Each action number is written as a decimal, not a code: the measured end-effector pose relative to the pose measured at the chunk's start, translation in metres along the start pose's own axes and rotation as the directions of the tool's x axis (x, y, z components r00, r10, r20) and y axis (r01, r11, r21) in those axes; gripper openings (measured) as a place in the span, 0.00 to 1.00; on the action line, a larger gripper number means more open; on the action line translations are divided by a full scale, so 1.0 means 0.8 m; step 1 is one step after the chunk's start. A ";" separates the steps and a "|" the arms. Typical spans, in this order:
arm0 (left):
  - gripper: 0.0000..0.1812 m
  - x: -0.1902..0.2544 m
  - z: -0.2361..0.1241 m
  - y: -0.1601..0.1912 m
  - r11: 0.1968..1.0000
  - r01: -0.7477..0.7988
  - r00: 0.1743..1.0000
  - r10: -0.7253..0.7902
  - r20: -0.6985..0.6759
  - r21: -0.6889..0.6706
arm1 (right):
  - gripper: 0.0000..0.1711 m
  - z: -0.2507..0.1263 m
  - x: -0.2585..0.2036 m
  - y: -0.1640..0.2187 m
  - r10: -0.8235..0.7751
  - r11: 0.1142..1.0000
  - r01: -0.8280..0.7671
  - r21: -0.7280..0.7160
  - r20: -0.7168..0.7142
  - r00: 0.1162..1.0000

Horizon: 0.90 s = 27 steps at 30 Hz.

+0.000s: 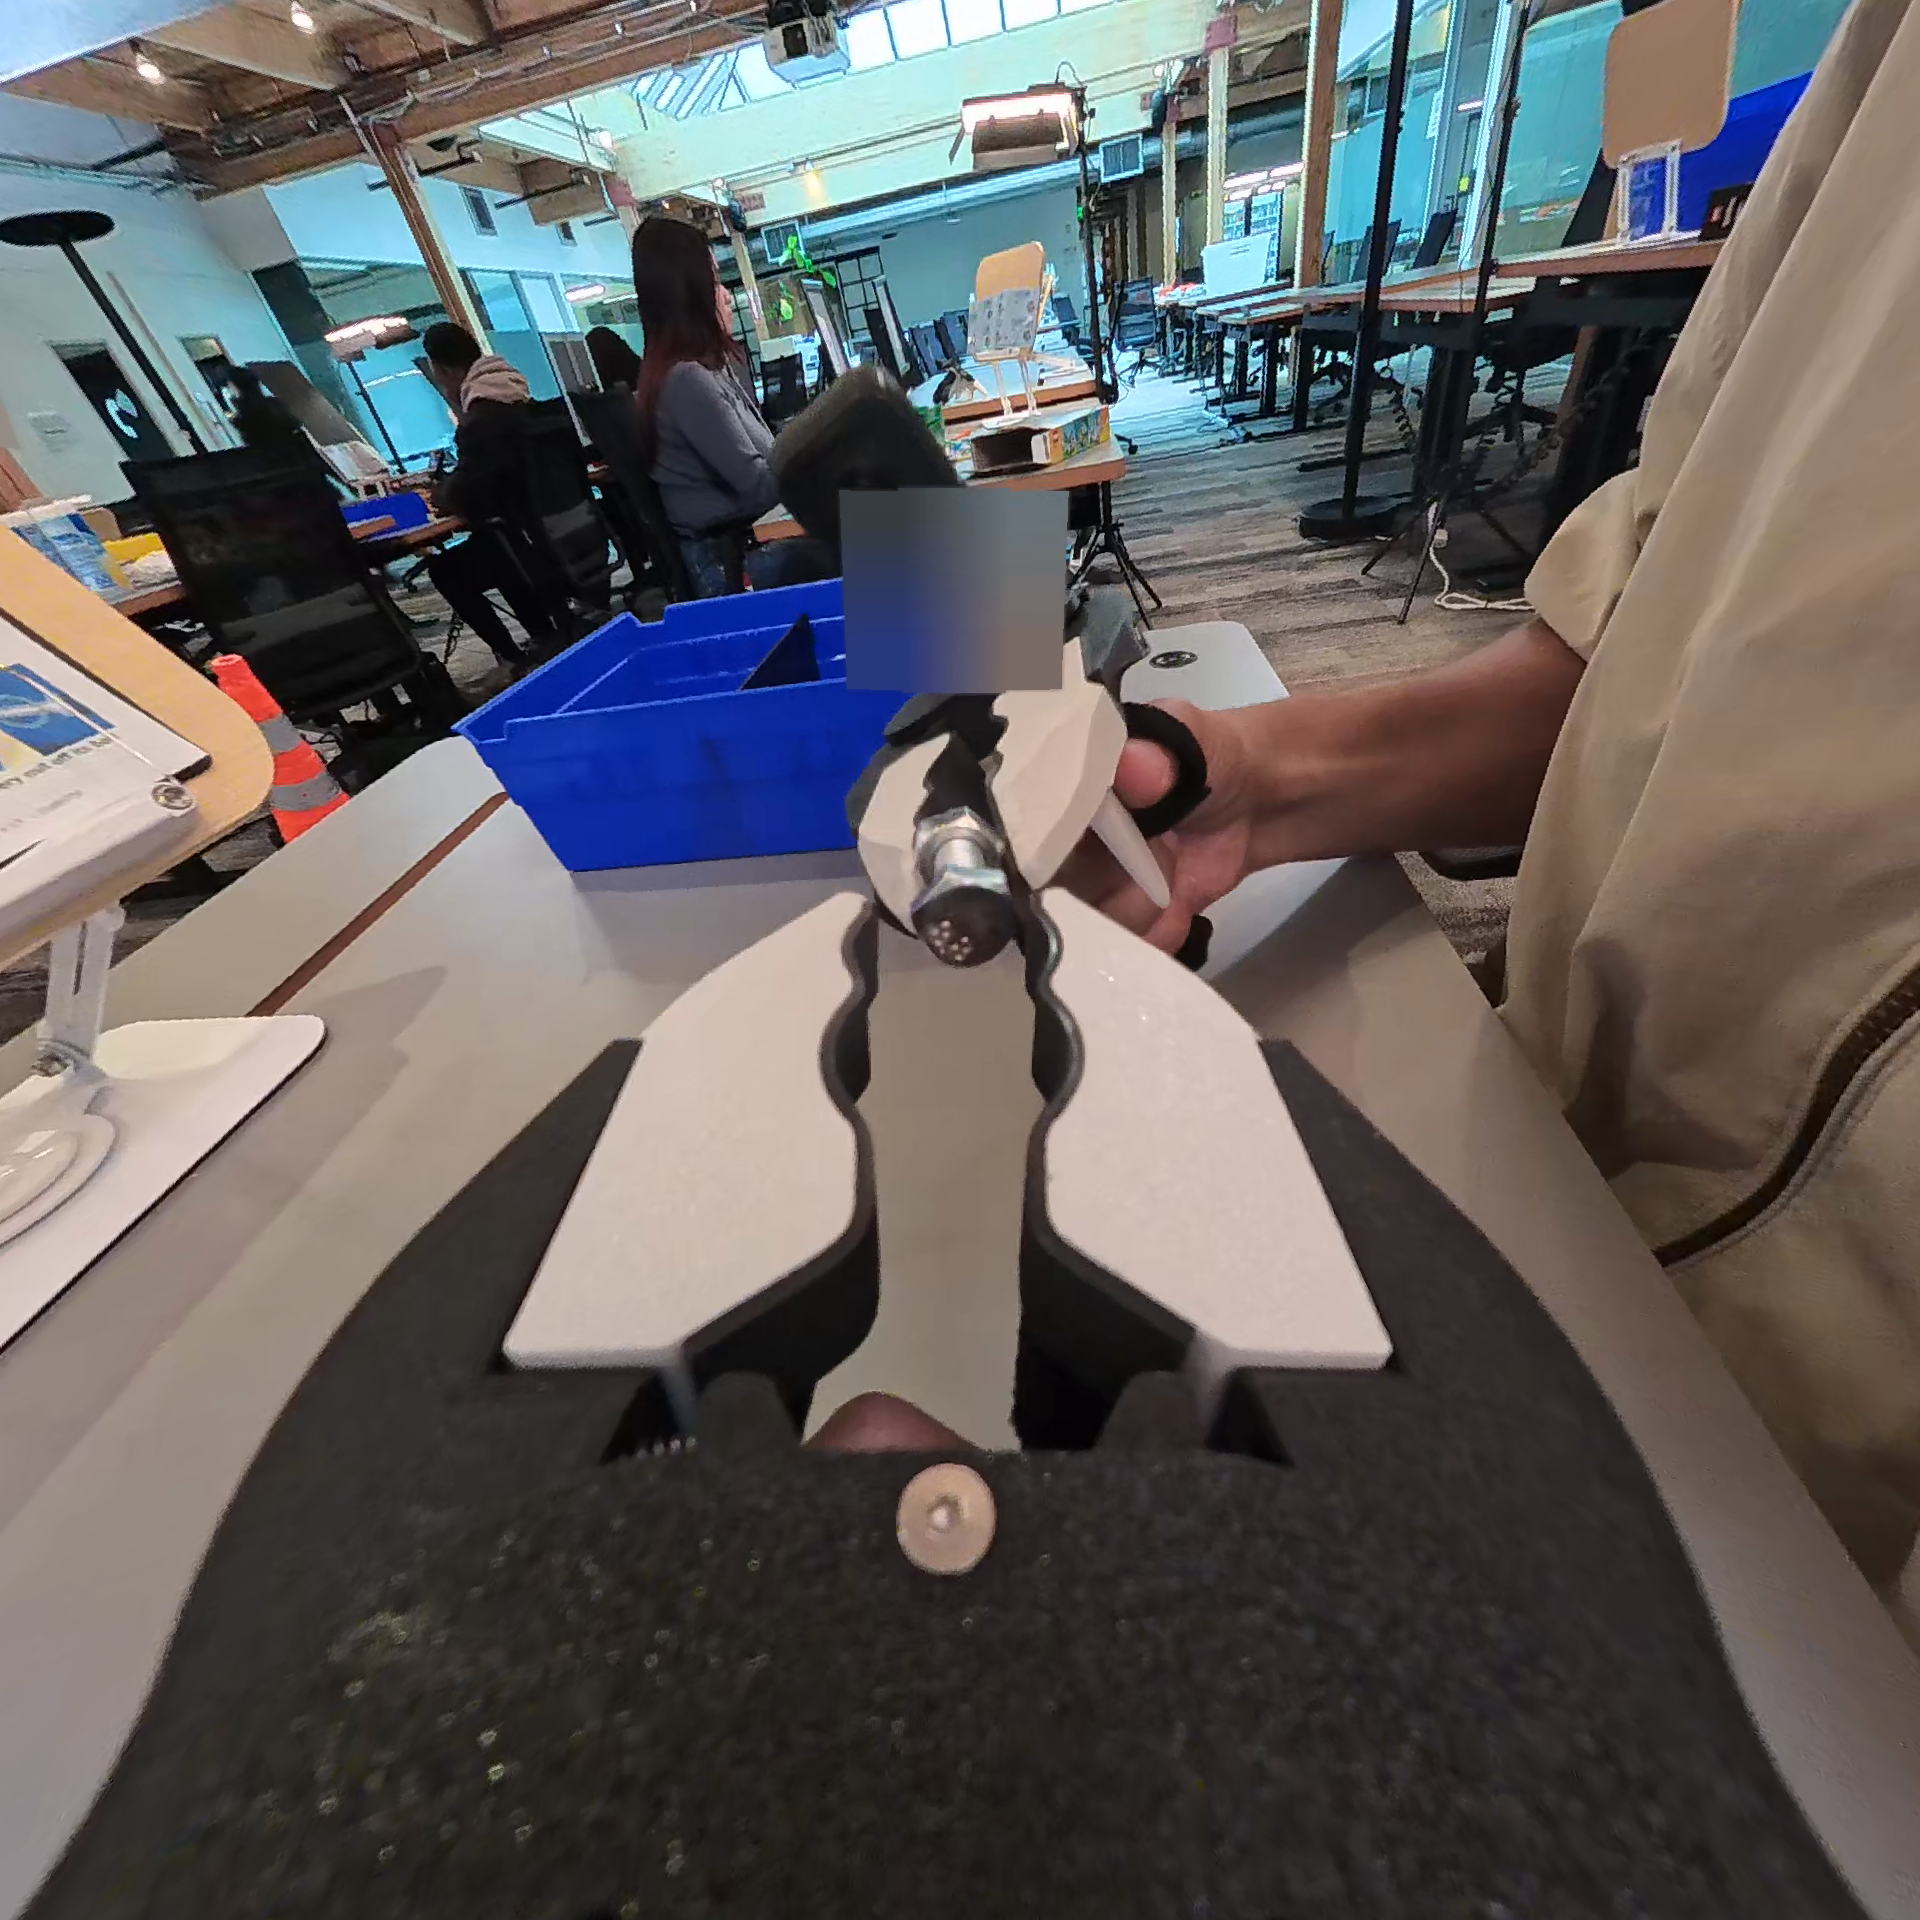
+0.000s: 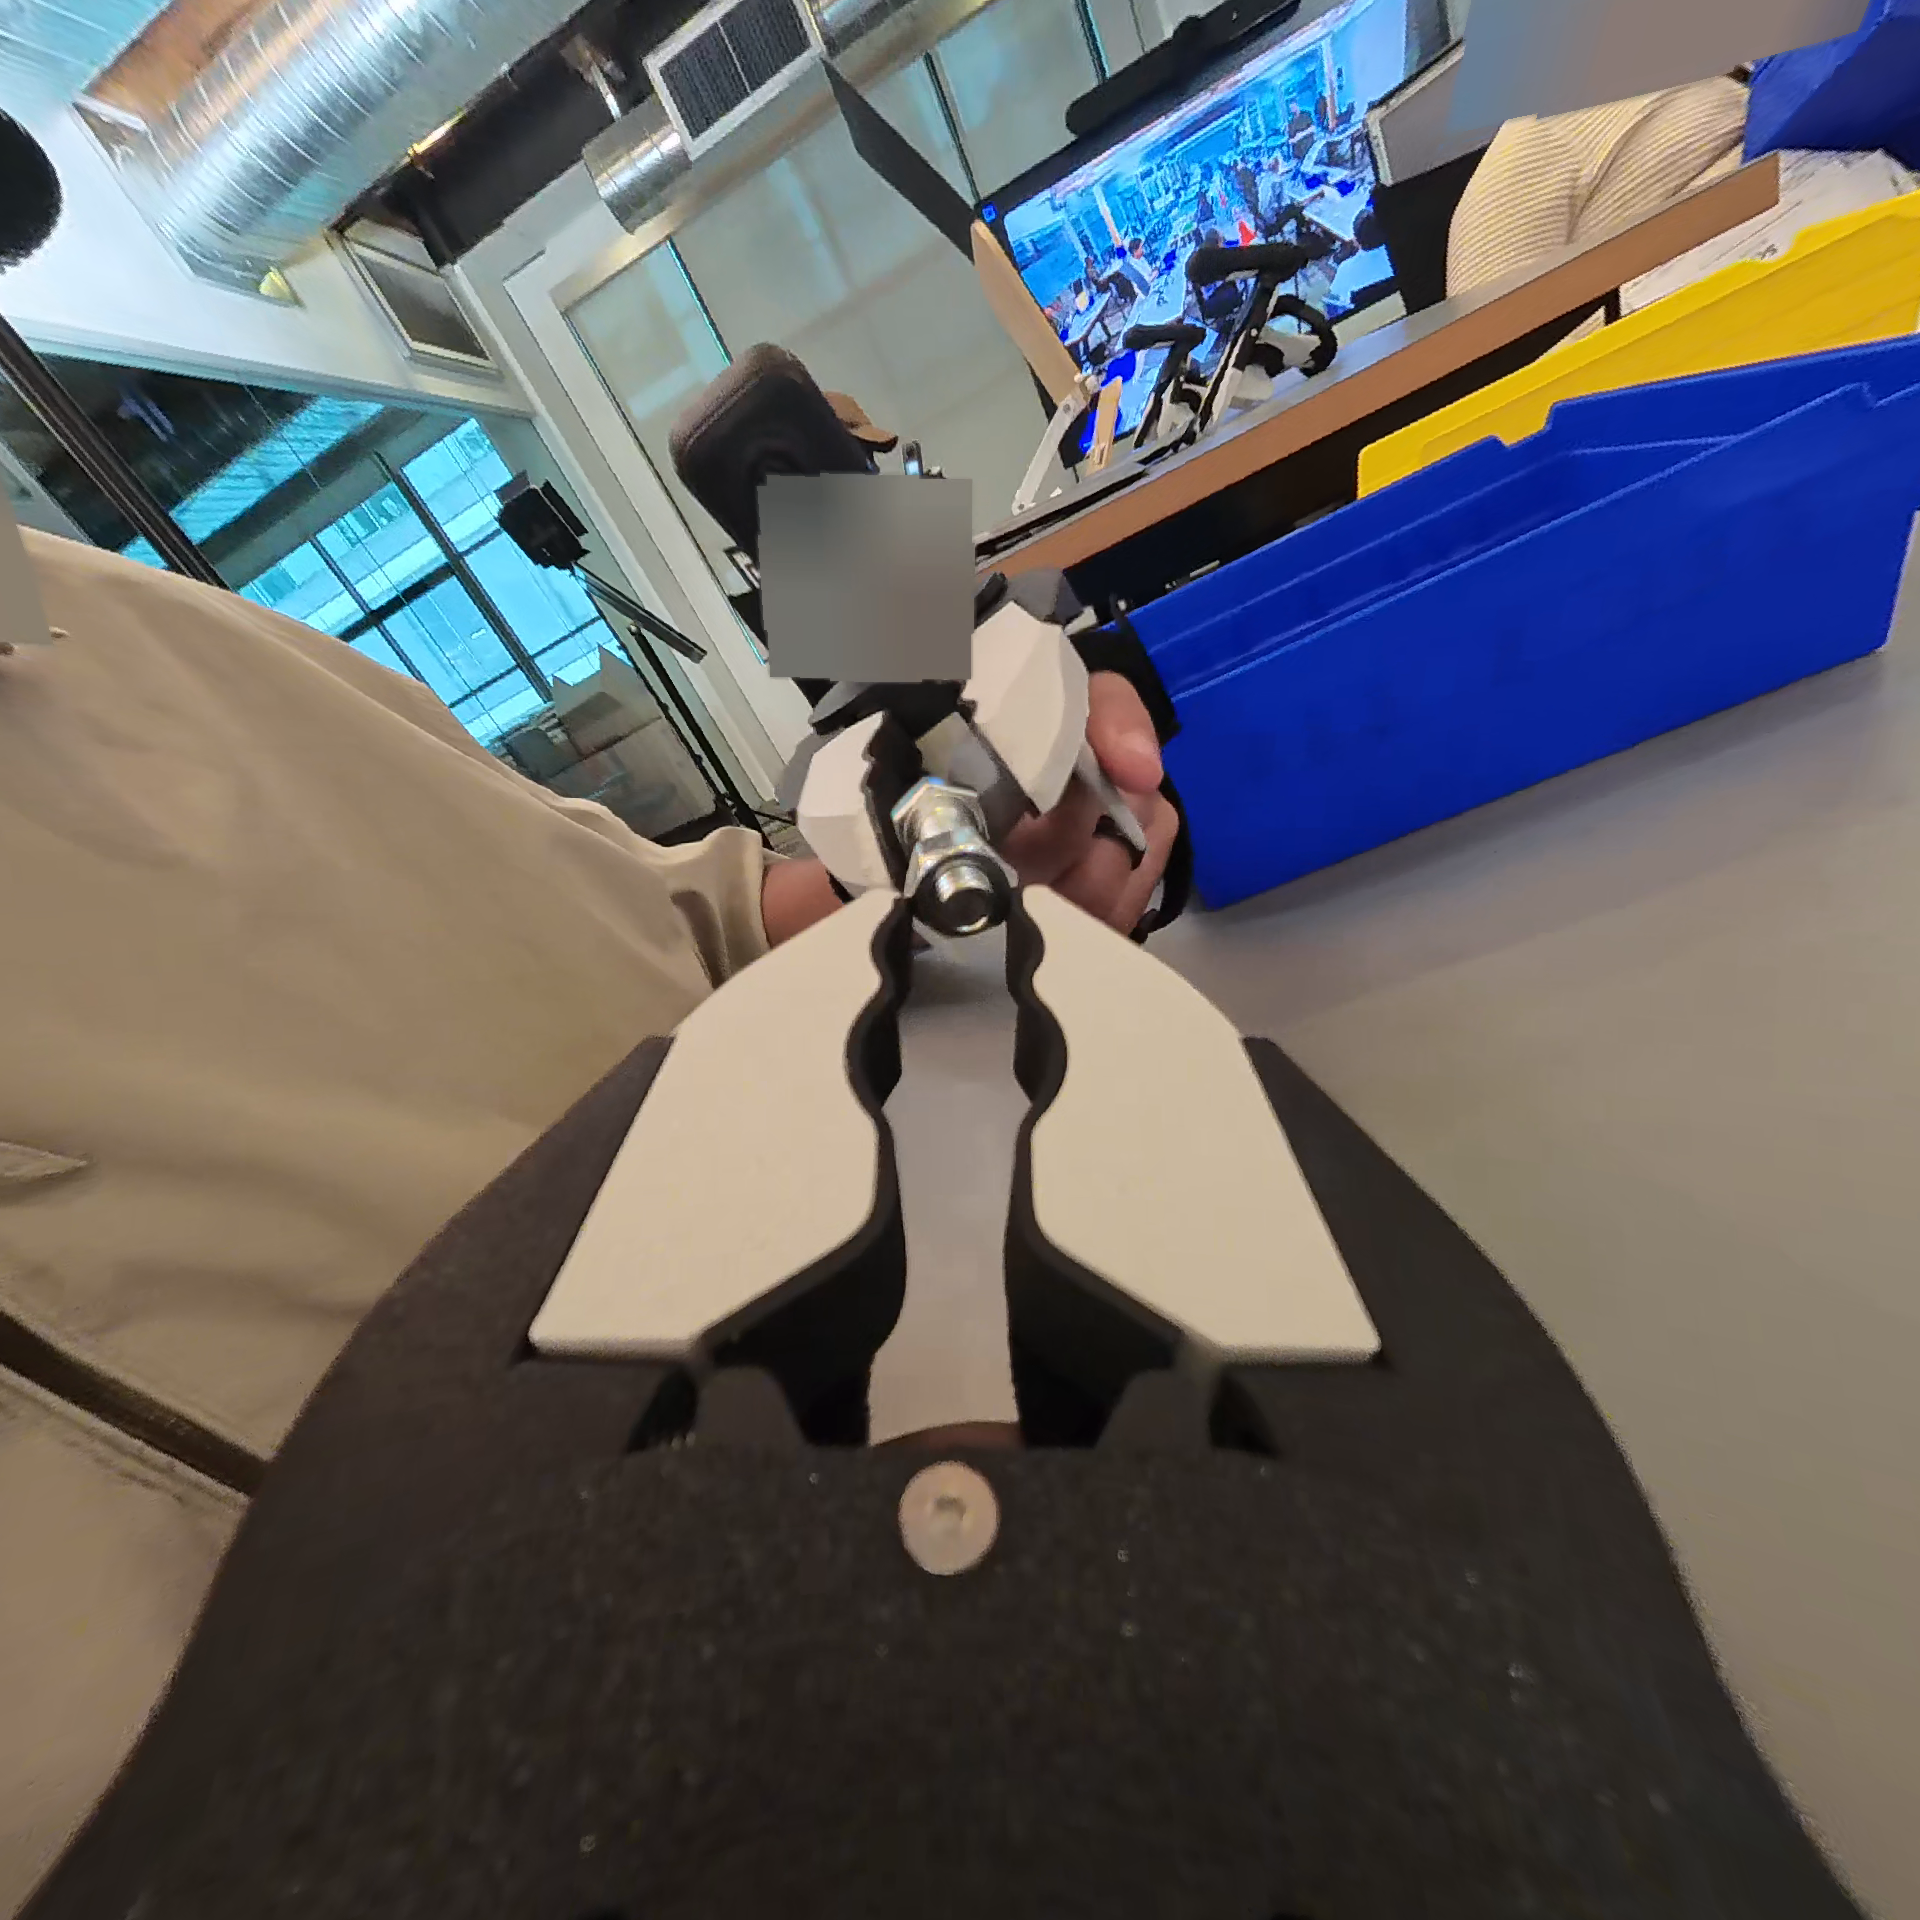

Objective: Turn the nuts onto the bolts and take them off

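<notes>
A silver bolt (image 1: 958, 935) with a nut (image 1: 948, 833) on its thread is held in the air between my two grippers, which face each other above the grey table (image 1: 540, 987). My left gripper (image 1: 951, 925) is shut on the bolt's head end. My right gripper (image 1: 961, 805) is shut on the far end, at the nut. In the right wrist view my right gripper (image 2: 958, 909) closes around the nut (image 2: 961, 902), and my left gripper (image 2: 925, 790) holds the bolt's hex head (image 2: 930, 808) beyond it. A bare stretch of thread shows between them.
A blue bin (image 1: 665, 758) stands on the table behind the grippers; it also shows in the right wrist view (image 2: 1507, 644), with a yellow bin (image 2: 1714, 301) behind it. A sign on a white stand (image 1: 94, 790) is at the left. The person's beige jacket (image 1: 1714, 831) is close by.
</notes>
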<state>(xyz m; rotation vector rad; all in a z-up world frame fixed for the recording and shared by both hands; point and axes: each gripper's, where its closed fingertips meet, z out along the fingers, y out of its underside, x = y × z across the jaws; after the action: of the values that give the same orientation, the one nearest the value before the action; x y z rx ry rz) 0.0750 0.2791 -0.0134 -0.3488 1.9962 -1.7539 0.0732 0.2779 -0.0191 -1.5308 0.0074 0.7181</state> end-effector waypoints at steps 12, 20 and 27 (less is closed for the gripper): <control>0.11 0.002 -0.002 -0.004 1.000 -0.003 1.000 0.003 -0.018 0.003 | 0.10 0.004 -0.001 0.001 0.100 0.993 -0.102 0.054 0.034 0.994; 0.11 0.004 0.001 -0.005 1.000 0.023 0.999 -0.023 -0.030 0.017 | 0.10 -0.001 -0.005 -0.005 0.099 0.992 -0.102 0.072 0.036 0.994; 0.11 0.004 0.000 -0.009 0.993 0.101 0.994 -0.098 -0.051 0.060 | 0.10 -0.001 -0.006 -0.008 -0.041 0.997 0.043 0.064 -0.022 0.999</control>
<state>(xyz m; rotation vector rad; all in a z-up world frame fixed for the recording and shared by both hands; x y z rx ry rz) 0.0715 0.2764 -0.0068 -0.3956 1.9825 -1.8989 0.0722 0.2759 -0.0110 -1.4724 0.0140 0.6626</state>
